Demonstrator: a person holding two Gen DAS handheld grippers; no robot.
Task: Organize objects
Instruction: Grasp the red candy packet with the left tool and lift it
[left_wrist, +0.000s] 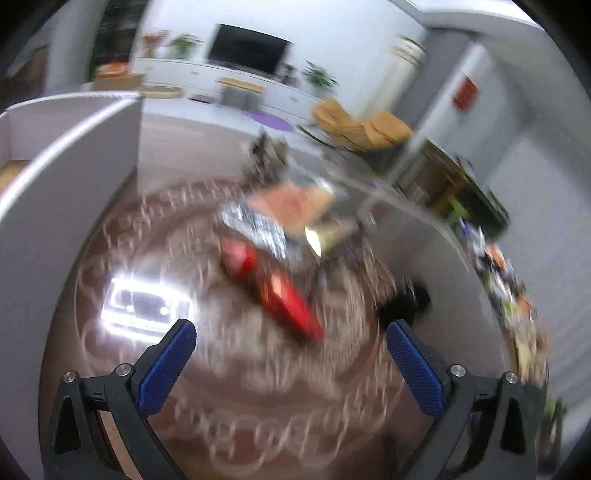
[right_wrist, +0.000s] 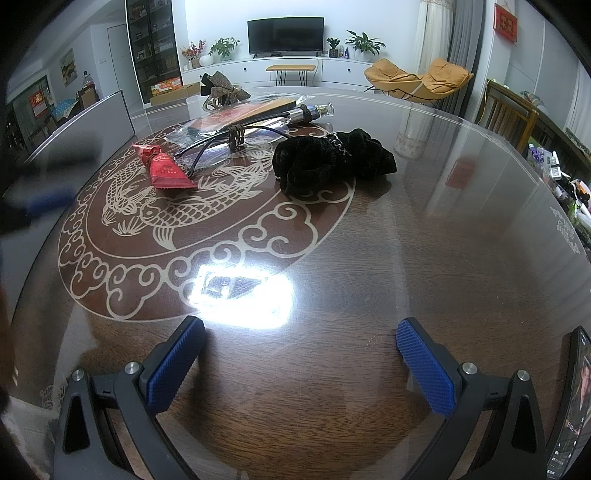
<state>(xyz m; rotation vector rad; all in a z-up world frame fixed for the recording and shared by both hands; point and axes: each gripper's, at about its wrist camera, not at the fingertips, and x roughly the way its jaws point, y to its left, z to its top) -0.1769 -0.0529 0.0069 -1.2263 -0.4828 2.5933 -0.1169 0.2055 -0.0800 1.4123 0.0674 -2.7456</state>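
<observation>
A large round dark wooden table (right_wrist: 424, 229) with a pale fish-and-cloud inlay fills both views under a glossy top. A grey box (left_wrist: 70, 155) stands at its left edge. Near the centre lie a crumpled black cloth (right_wrist: 332, 158), a clear plastic packet (right_wrist: 236, 118) with a black cable (right_wrist: 221, 144) beside it, and a small red sachet (right_wrist: 164, 170), blurred in the left wrist view. The left gripper (left_wrist: 291, 343) hangs above the sachet, fingers spread wide, holding nothing. The right gripper (right_wrist: 301, 339) is likewise wide apart and empty over bare wood.
</observation>
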